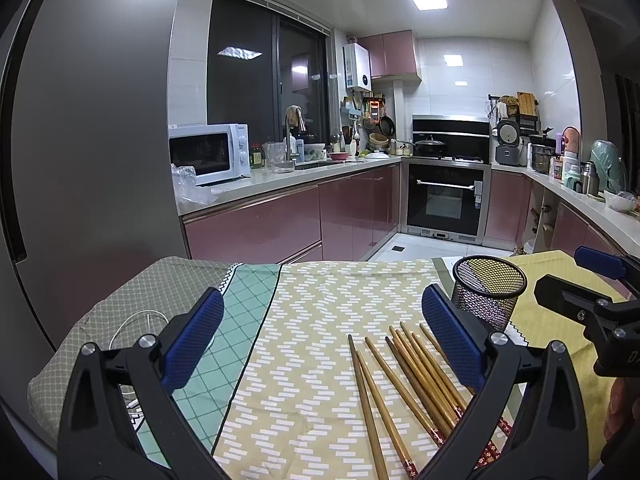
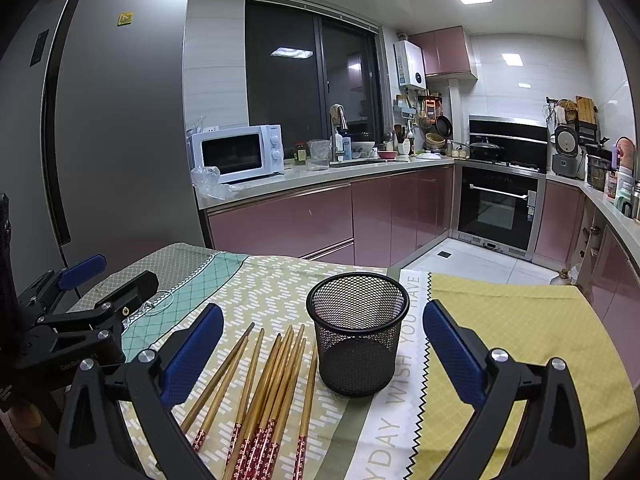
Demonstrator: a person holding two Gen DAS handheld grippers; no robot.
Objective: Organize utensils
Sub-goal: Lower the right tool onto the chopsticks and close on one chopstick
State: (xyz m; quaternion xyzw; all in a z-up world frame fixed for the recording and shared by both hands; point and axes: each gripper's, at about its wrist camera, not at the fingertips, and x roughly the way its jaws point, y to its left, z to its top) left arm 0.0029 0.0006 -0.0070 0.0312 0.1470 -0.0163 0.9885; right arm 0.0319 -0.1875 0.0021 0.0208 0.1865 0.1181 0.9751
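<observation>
Several wooden chopsticks (image 1: 404, 384) with red patterned ends lie loose on the patterned tablecloth (image 1: 312, 320); they also show in the right wrist view (image 2: 268, 392). A black wire-mesh cup (image 2: 358, 332) stands upright and empty just right of them, also seen in the left wrist view (image 1: 488, 292). My left gripper (image 1: 324, 340) is open and empty, hovering above the cloth left of the chopsticks. My right gripper (image 2: 324, 352) is open and empty, with the cup and chopstick tips between its fingers' line of sight.
A white cable (image 1: 136, 324) lies on the cloth at the left. A grey fridge (image 2: 120, 120) stands at the left. Kitchen counters with a microwave (image 2: 240, 154), sink and oven (image 2: 496, 208) lie beyond the table's far edge.
</observation>
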